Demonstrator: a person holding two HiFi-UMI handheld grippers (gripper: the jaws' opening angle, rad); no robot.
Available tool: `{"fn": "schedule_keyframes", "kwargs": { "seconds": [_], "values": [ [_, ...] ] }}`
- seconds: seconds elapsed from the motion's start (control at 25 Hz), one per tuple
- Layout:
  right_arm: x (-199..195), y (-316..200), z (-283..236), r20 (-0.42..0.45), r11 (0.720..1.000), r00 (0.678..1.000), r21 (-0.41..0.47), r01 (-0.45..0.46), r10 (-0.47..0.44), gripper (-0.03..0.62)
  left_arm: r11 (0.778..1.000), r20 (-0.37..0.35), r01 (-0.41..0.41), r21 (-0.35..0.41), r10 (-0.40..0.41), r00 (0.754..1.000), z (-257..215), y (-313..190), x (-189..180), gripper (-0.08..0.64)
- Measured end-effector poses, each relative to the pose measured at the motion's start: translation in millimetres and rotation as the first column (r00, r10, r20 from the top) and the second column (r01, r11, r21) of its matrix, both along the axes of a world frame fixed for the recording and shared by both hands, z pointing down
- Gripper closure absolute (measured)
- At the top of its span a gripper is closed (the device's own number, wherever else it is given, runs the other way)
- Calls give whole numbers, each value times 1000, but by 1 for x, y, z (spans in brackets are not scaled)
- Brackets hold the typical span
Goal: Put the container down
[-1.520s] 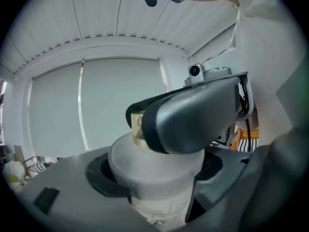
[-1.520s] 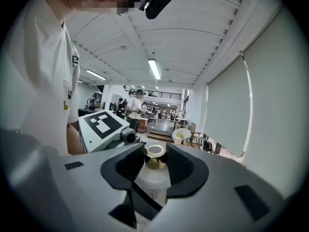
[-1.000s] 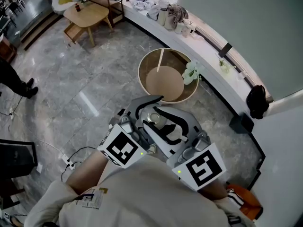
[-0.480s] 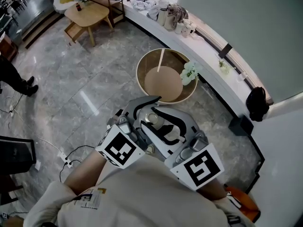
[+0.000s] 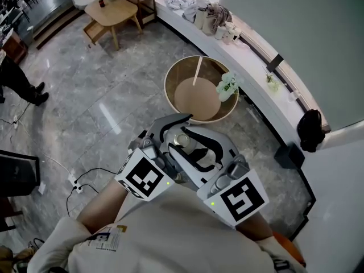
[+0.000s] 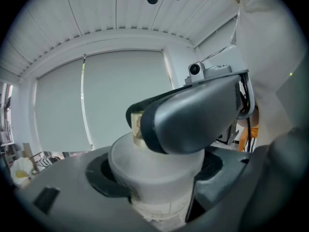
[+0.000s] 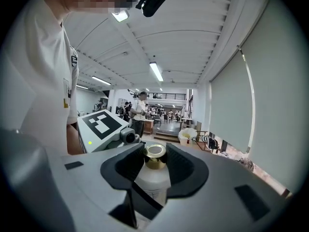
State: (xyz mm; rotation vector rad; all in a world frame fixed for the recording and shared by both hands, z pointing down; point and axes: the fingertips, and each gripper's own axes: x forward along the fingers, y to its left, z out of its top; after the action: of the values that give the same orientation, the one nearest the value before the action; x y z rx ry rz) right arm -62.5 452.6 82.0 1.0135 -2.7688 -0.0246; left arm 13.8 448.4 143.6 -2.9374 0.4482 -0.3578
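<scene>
Our left gripper [image 6: 154, 180] is closed on the white container [image 6: 157, 166], jaws pressed to its body on either side. Our right gripper [image 7: 155, 167] pinches the same container close under its gold cap [image 7: 155, 154], coming from the opposite side, so one of its jaws crosses the upper middle of the left gripper view.

Over the last second this double hold looks unchanged; the marker cubes [image 5: 145, 178] sit in nearly the same spot, low in the centre of the head view. What has shifted is the room around them: the wooden table [image 5: 114, 10] at upper left has slid toward the top edge, and the round tub [image 5: 168, 84] has crept slightly up the frame.

We read this as carrying, not yet placing; the container hangs in the air over the grey floor [image 5: 85, 95], just below the tub in the frame and resting on nothing.

The task seems barely advanced; we judge it calls for reaching a surface, lowering, then spreading both pairs of jaws. Whether the tub or the white ledge [image 5: 256, 50] at upper right is the goal, we cannot tell.
</scene>
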Motion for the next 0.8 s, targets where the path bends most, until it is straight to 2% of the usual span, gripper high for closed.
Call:
{"fn": "schedule_keyframes", "kwargs": {
  "seconds": [0.52, 0.8],
  "values": [
    [0, 1, 10, 3, 999, 1000, 33, -1, 1, 453, 999, 0, 18, 38, -18, 1000, 9, -3, 0, 210],
    [2, -25, 23, -12, 999, 1000, 35, -7, 8, 453, 999, 0, 14, 43, -14, 1000, 22, -29, 2, 210]
  ]
}}
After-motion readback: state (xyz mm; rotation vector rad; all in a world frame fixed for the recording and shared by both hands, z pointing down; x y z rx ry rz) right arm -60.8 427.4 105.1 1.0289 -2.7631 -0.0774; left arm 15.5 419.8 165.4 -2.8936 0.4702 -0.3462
